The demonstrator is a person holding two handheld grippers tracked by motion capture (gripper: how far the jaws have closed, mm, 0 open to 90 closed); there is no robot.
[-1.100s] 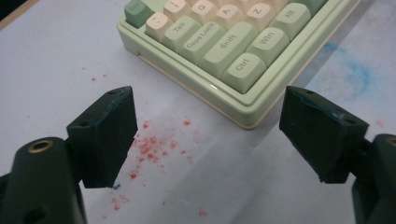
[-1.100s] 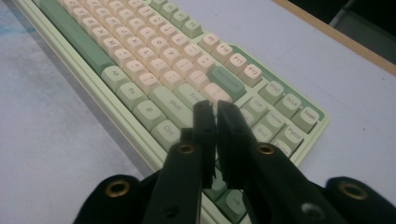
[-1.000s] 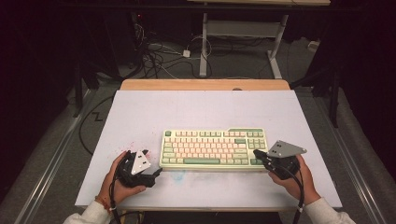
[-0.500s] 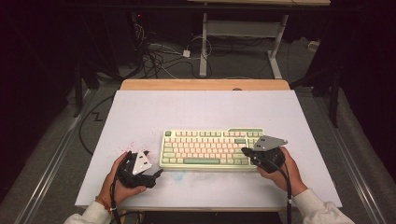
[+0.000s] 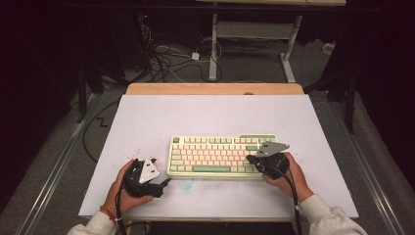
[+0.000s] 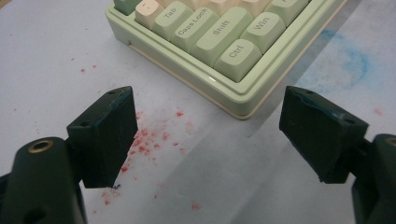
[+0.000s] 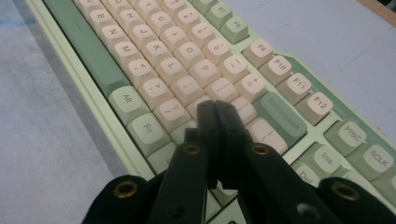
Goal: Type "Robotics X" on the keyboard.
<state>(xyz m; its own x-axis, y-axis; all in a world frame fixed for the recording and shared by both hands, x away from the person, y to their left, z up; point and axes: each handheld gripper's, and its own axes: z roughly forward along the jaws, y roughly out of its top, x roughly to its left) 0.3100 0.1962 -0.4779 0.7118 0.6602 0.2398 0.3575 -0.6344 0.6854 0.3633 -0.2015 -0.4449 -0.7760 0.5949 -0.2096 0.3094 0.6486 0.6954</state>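
Observation:
A green and cream keyboard (image 5: pixel 222 156) lies on the white table top (image 5: pixel 210 117), near the front. My right gripper (image 5: pixel 250 159) is shut with nothing in it, its closed tips over the keys at the keyboard's right end (image 7: pixel 219 70). In the right gripper view the tips (image 7: pixel 215 108) hover just above the keys near the Shift and Enter area; touching or not, I cannot tell. My left gripper (image 5: pixel 164 183) rests low on the table at the keyboard's front left corner (image 6: pixel 238 100). Its pads (image 6: pixel 105 135) stand wide apart, open and empty.
Red specks (image 6: pixel 149 140) and a faint blue smear (image 6: pixel 350 60) mark the table in front of the keyboard. A wooden strip (image 5: pixel 215 88) runs along the table's far edge. Cables and a desk frame (image 5: pixel 254 34) lie on the floor beyond.
My right gripper has moved left from beside the keyboard's right edge to over its right-hand keys. The left gripper has stayed where it was.

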